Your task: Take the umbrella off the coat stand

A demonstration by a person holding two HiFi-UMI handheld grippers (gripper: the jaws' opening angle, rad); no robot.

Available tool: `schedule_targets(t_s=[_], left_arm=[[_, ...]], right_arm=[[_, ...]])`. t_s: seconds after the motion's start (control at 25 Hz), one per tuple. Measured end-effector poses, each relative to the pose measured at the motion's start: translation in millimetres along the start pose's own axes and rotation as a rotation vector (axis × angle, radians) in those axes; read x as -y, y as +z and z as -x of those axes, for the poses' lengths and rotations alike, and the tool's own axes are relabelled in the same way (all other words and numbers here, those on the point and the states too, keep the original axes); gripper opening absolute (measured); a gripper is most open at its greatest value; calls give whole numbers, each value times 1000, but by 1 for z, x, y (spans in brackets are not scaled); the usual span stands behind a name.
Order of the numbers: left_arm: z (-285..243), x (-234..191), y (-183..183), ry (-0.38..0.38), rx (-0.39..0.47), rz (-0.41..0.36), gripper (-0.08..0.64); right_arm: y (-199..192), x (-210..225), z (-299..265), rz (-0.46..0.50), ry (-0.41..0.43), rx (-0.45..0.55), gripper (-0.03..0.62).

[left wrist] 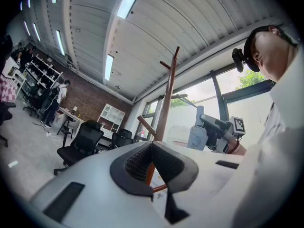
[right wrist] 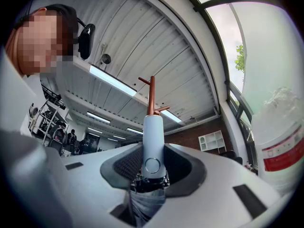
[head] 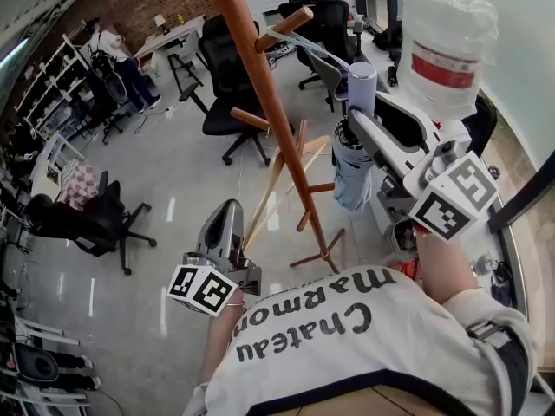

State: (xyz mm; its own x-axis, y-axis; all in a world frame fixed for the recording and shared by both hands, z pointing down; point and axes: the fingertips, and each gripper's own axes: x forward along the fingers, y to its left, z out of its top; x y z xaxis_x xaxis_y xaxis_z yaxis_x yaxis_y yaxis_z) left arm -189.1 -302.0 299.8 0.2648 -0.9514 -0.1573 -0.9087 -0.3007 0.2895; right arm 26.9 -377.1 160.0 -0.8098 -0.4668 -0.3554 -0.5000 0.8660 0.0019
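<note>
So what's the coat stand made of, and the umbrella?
The coat stand looks like wood with a smooth reddish-brown finish: round pole and pegs. The umbrella canopy seems thin grey-blue fabric, since it hangs in folds; its handle looks like smooth matte plastic, probably.

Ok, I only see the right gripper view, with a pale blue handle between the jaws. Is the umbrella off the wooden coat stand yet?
Observer: Probably not. The head view shows a thin pale strap running from the folded grey-blue umbrella to an upper peg of the brown wooden coat stand.
Operator: Where's my other gripper?
Observer: The left gripper hangs low beside the stand's pole, holding nothing.
</note>
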Motion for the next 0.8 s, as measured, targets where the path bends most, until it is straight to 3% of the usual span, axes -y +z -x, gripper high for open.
schedule_targets(t_s=[0.8], left_arm=[[-4, 2, -4, -18, 2, 3, 25]], right_arm=[[4, 10, 14, 2, -44, 25, 150]])
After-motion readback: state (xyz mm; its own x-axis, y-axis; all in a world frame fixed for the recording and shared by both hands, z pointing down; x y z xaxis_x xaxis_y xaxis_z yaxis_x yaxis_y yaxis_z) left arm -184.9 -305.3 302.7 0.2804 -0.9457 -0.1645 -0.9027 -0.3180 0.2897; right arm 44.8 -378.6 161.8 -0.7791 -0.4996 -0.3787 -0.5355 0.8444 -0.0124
